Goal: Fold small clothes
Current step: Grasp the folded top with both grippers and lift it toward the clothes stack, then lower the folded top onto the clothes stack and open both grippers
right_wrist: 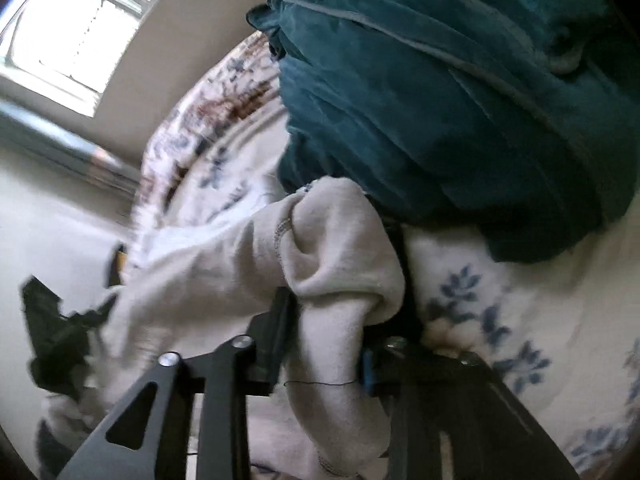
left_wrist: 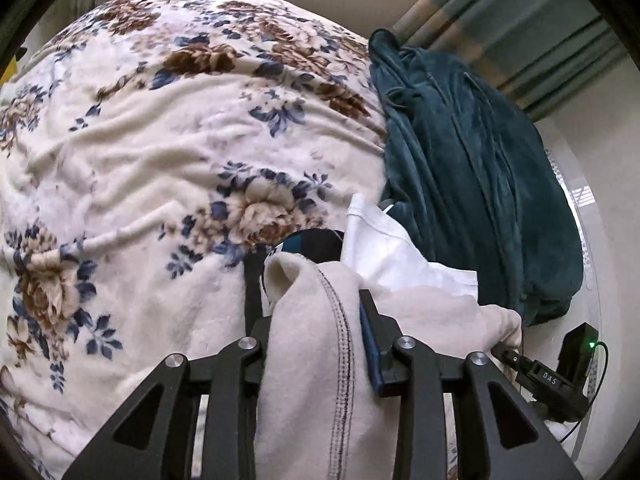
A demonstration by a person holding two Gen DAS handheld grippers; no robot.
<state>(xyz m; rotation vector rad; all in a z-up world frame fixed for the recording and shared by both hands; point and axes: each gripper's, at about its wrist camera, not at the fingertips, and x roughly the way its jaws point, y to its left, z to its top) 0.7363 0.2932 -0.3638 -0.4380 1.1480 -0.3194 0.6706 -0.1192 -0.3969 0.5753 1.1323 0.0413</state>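
A: Cream garment [left_wrist: 320, 344] front and centre, pinched in the left gripper [left_wrist: 316, 292], both fingers pressed onto a bunched fold with a dark stitched seam running down it.

B: And the right gripper [right_wrist: 344, 312] has the same cream cloth [right_wrist: 332, 248], jaws clamped on a thick wad of it. That view is blurred, mind.

A: Fabric hangs off both tools above the floral blanket [left_wrist: 160, 152], which spreads out to the left and far side.

B: Just behind the left grip, a white piece [left_wrist: 384, 240] lies on the bed, touching the cream one. Something dark with a teal patch [left_wrist: 316, 244] peeks out beside it.

A: Big teal velvety robe [left_wrist: 472, 184] heaped on the right, against the curtain [left_wrist: 512, 28].

B: Window [right_wrist: 80, 28] bright at far left in the right-hand view.
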